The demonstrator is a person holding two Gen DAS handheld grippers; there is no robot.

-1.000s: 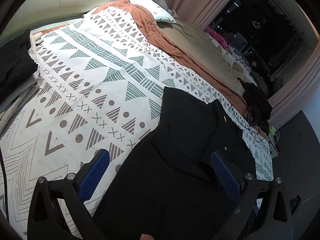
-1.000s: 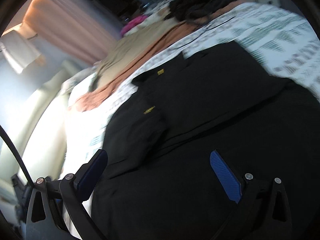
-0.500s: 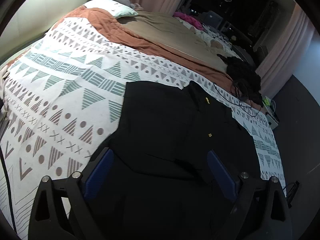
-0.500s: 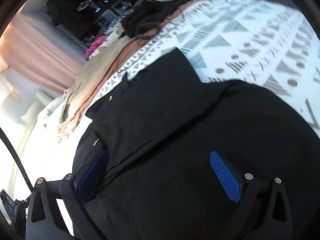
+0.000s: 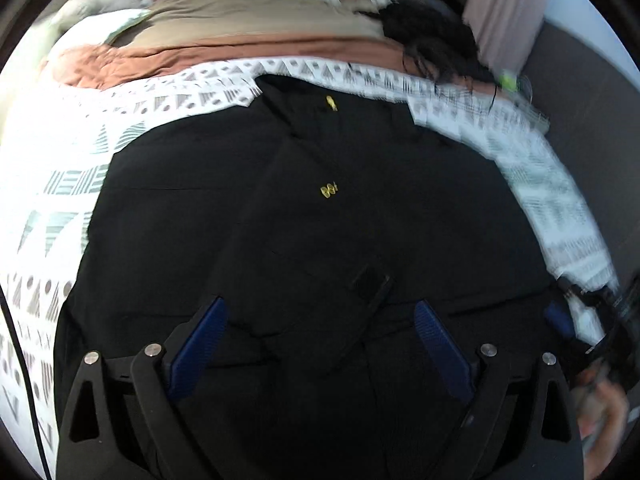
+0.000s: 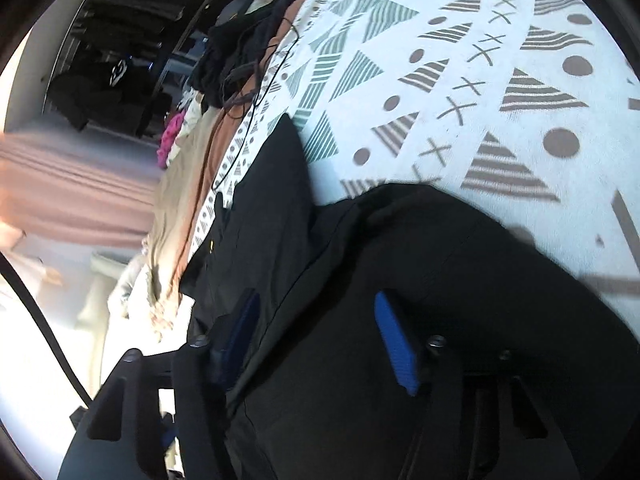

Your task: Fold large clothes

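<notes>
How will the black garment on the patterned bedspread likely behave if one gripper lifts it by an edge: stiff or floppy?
Probably floppy: the black garment lies flat on the patterned bedspread with soft creases, so a lifted edge should drape. It looks large, spreading past both open grippers, so one pinch would likely leave most of it dragging. The smooth-looking fabric may slide easily.

- White bedspread with grey and teal triangle, dot and cross patterns covering the bed.
- Rust-orange quilt at 12 o'clock, a tan blanket beyond it.
- Heap of dark clothes at 1 o'clock.
- Pink curtain at 9 o'clock in the right wrist view.
</notes>
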